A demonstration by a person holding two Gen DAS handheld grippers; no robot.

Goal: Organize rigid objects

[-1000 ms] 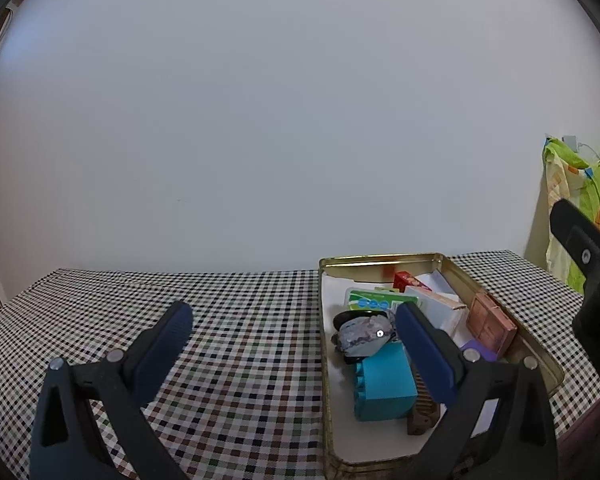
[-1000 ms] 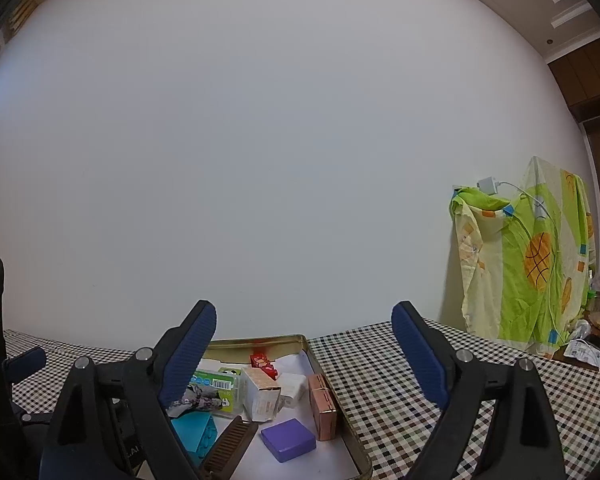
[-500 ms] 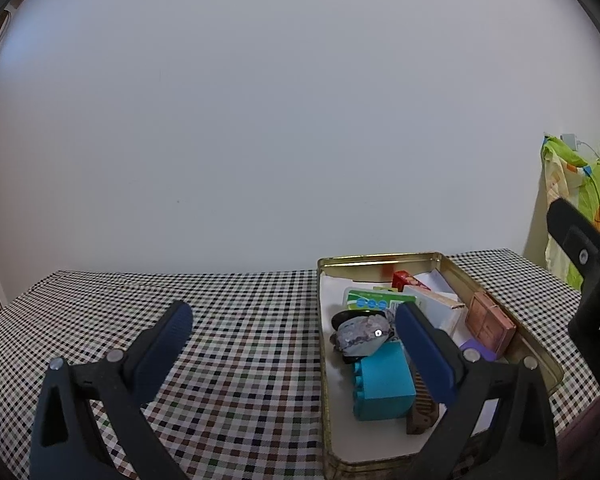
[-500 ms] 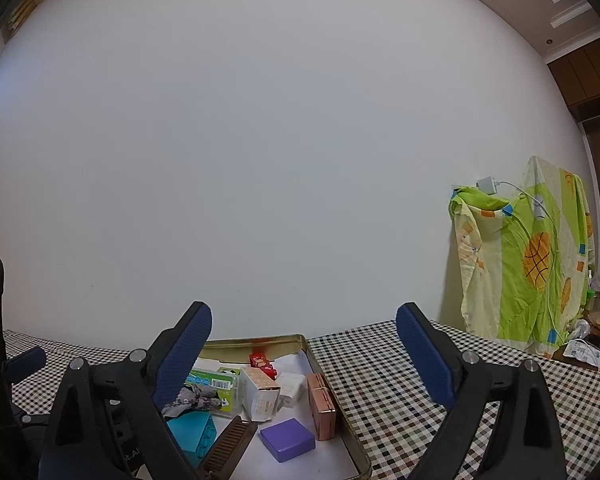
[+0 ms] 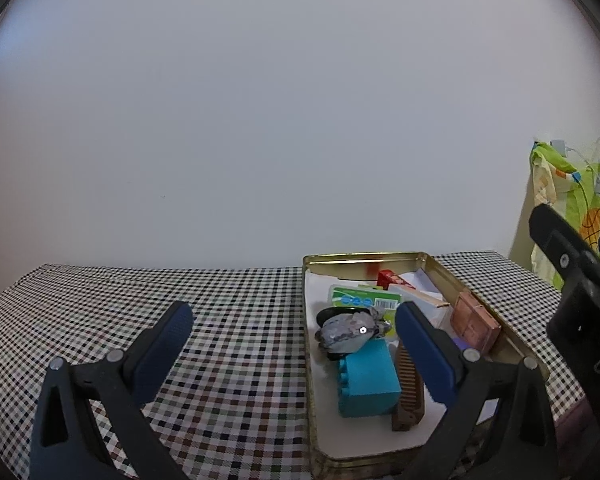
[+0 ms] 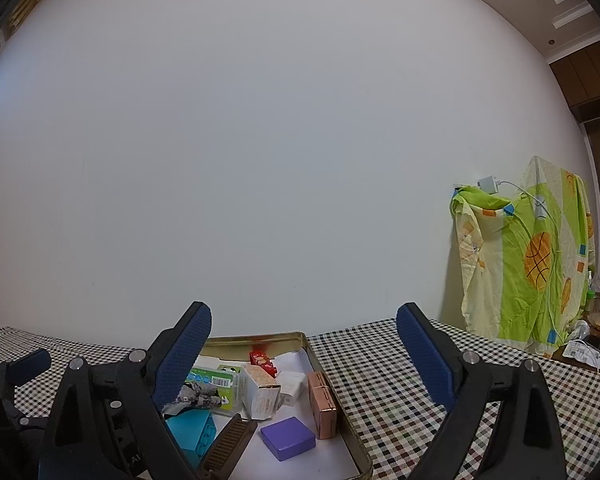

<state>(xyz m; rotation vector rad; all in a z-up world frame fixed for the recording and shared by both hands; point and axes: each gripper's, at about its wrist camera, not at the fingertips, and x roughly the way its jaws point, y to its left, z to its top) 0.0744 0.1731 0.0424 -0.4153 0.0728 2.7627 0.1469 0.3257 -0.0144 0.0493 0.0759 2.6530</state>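
Left wrist view: left gripper point(image 5: 290, 338) spread wide, empty | right gripper point(image 6: 304, 340) likewise apart | tin point(image 5: 364, 257) holds teal block point(image 5: 370, 380), comb point(image 5: 408, 392).

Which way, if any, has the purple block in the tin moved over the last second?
No. In the right wrist view the purple block lies at the same spot on the floor of the gold tin, just left of the copper box, as before.
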